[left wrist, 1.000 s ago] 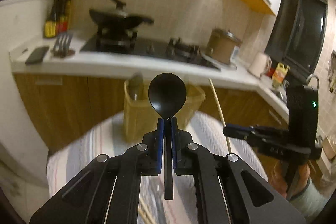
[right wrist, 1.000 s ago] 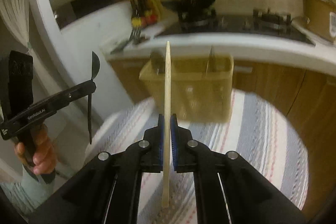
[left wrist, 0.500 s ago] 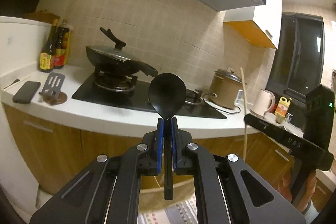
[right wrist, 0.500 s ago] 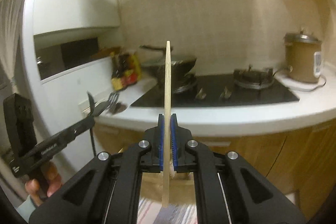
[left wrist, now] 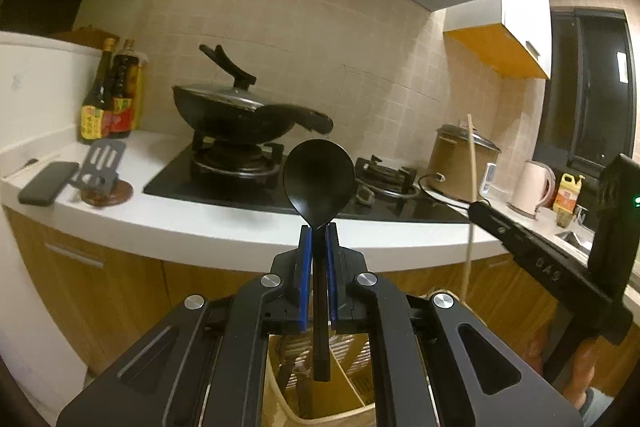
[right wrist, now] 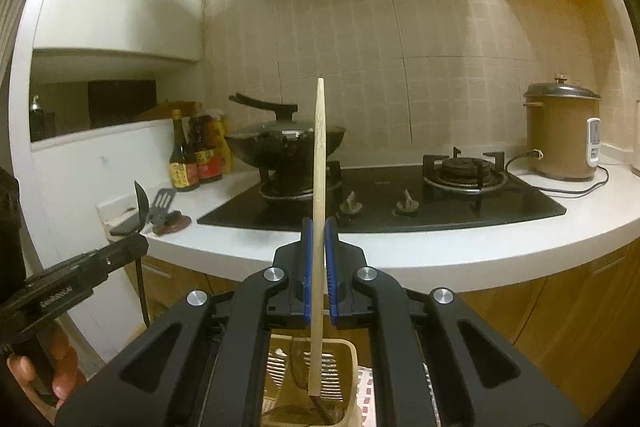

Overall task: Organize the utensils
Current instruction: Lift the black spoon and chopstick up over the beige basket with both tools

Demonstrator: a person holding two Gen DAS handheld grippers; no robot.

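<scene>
My left gripper (left wrist: pixel 319 233) is shut on a black spoon (left wrist: pixel 319 179), held upright with its bowl on top and its handle end hanging over a yellow slotted utensil basket (left wrist: pixel 288 395) just below. My right gripper (right wrist: pixel 319 227) is shut on a long wooden chopstick (right wrist: pixel 319 155), also upright, whose lower tip hangs over the same basket (right wrist: pixel 348 351). Each gripper shows in the other's view: the right one (left wrist: pixel 476 209) with the chopstick (left wrist: pixel 472 163), the left one (right wrist: pixel 140 239) with the spoon (right wrist: pixel 141 201) edge-on. Dark utensils stand inside the basket.
A white counter (left wrist: pixel 168 219) runs across ahead with a gas hob (right wrist: pixel 380 203), a lidded wok (left wrist: pixel 240 115), sauce bottles (left wrist: pixel 112 95), a slotted spatula on a rest (left wrist: pixel 102 163), a phone (left wrist: pixel 48 183), a rice cooker (right wrist: pixel 560 139) and a kettle (left wrist: pixel 532 187). Wooden cabinets stand below.
Both views have tilted upward from the striped cloth and basket to the counter and wall. The basket now sits low under both grippers. Spoon and chopstick stay gripped.
</scene>
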